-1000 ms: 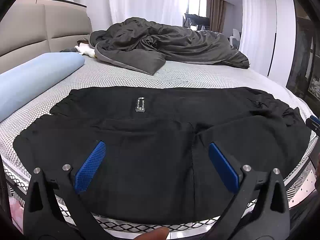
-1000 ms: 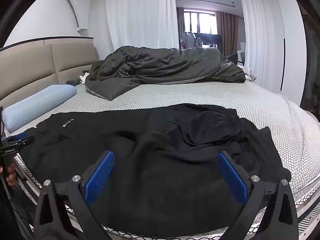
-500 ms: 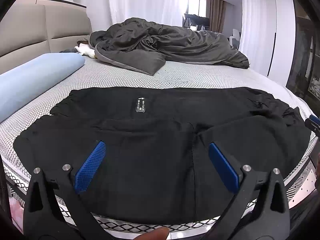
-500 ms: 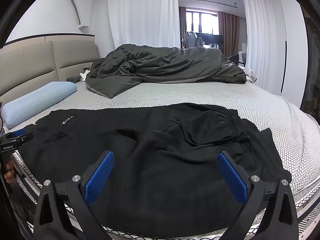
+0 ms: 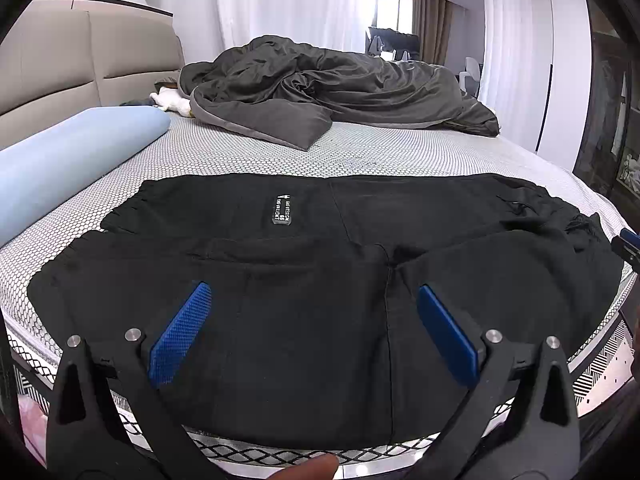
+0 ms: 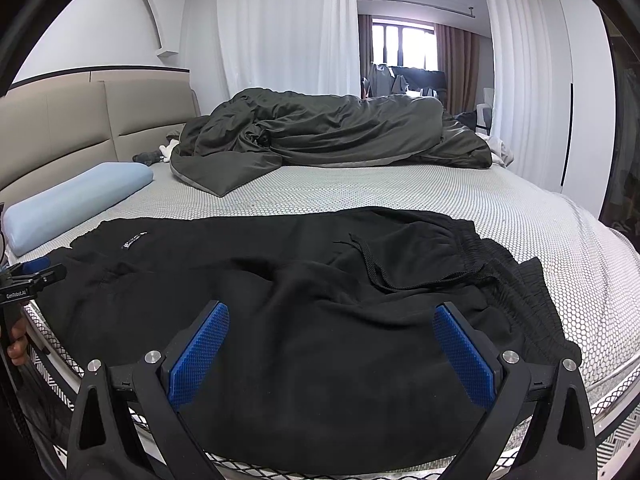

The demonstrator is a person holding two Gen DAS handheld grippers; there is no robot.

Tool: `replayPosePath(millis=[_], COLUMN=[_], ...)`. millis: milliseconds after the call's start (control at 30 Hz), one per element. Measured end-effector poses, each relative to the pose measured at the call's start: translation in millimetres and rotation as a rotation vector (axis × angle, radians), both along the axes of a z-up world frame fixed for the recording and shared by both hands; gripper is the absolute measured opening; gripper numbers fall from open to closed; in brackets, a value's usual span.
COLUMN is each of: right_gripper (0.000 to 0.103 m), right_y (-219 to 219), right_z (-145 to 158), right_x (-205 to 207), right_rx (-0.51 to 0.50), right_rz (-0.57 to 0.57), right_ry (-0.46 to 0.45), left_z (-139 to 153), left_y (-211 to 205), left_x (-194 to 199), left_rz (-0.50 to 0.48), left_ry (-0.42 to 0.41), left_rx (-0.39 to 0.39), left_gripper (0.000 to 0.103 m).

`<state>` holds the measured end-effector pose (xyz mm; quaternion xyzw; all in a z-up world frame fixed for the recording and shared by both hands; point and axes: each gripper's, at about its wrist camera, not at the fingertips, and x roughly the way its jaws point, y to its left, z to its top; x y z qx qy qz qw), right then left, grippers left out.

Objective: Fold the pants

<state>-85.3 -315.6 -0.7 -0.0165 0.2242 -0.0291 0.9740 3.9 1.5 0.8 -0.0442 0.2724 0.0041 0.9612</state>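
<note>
Black pants (image 5: 320, 280) lie spread crosswise along the near edge of the bed (image 5: 360, 152), waistband (image 6: 492, 272) toward the right, a small label (image 5: 282, 209) facing up. The left gripper (image 5: 314, 332) and the right gripper (image 6: 332, 344) both hang just above the cloth, fingers (image 5: 180, 332) spread wide, holding nothing. A blue pillow (image 6: 76, 200) sits by the headboard, and a crumpled dark duvet (image 6: 328, 132) lies at the far side.

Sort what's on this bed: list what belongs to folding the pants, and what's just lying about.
For the job:
black pants, spread flat at the near edge of the bed
left gripper, open, holding nothing
right gripper, open, holding nothing

Lying about:
dark grey duvet, bunched at the far side
light blue pillow
bed itself
</note>
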Motion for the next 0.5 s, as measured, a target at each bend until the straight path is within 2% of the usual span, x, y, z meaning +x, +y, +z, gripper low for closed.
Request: replayPosePath(millis=[500], right_gripper=[0.103], right_y=[-0.4], right_z=[0.0], right_x=[0.3], right_rx=[-0.002], right_rz=[0.001], right_ry=[0.001], left_z=[-0.3], left_y=[-0.4], left_x=[0.0], left_rz=[0.000], left_ry=[0.000], left_rx=[0.003], left_gripper=[0.102])
